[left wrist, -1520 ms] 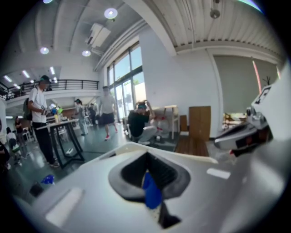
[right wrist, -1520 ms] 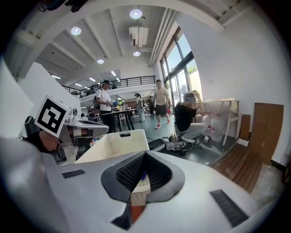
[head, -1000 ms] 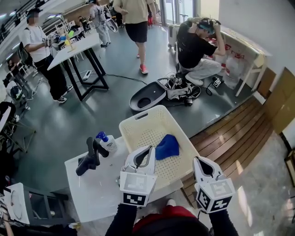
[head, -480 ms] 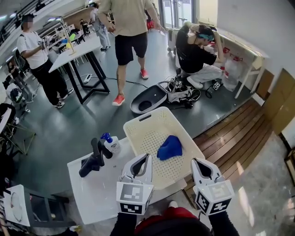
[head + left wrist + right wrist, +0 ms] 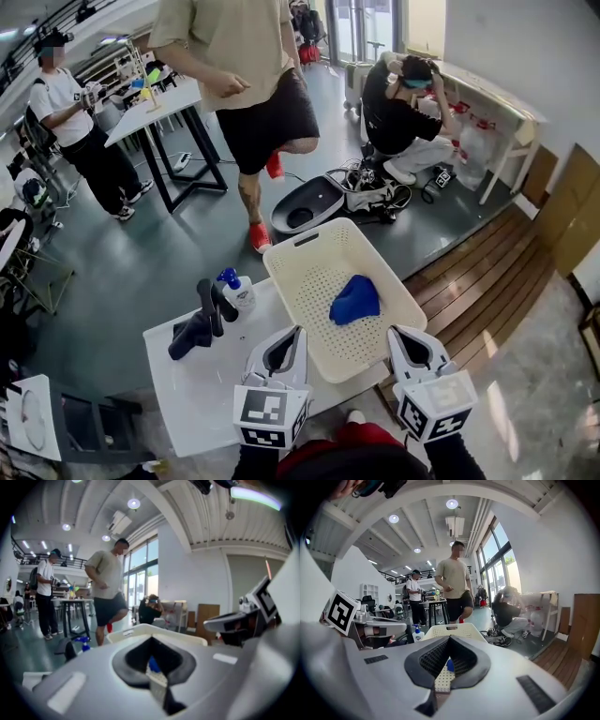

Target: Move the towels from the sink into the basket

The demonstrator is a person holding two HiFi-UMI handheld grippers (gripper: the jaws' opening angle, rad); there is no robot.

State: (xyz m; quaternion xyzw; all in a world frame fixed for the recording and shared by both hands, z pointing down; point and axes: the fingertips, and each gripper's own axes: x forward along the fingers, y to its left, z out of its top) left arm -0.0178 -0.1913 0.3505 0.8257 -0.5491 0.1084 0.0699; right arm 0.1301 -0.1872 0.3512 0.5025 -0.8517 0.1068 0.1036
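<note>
Towel (image 5: pixel 355 300), blue, lies crumpled inside the basket (image 5: pixel 284 271) at the surface's (image 5: pixel 202 389) right edge. Your left gripper (image 5: pixel 296 330) and right gripper (image 5: pixel 395 331) flank its near corner, fingers pressed together on nothing, with bare surface under the left one.

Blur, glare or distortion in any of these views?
Head view: evenly lit, white perforated plastic basket sharp, fisheye bending at edges. Left gripper view: left gripper's grey fingers soft, out of focus; black vignette. Right gripper view: crisper, same round vignette, round ceiling lamps blown out.
</note>
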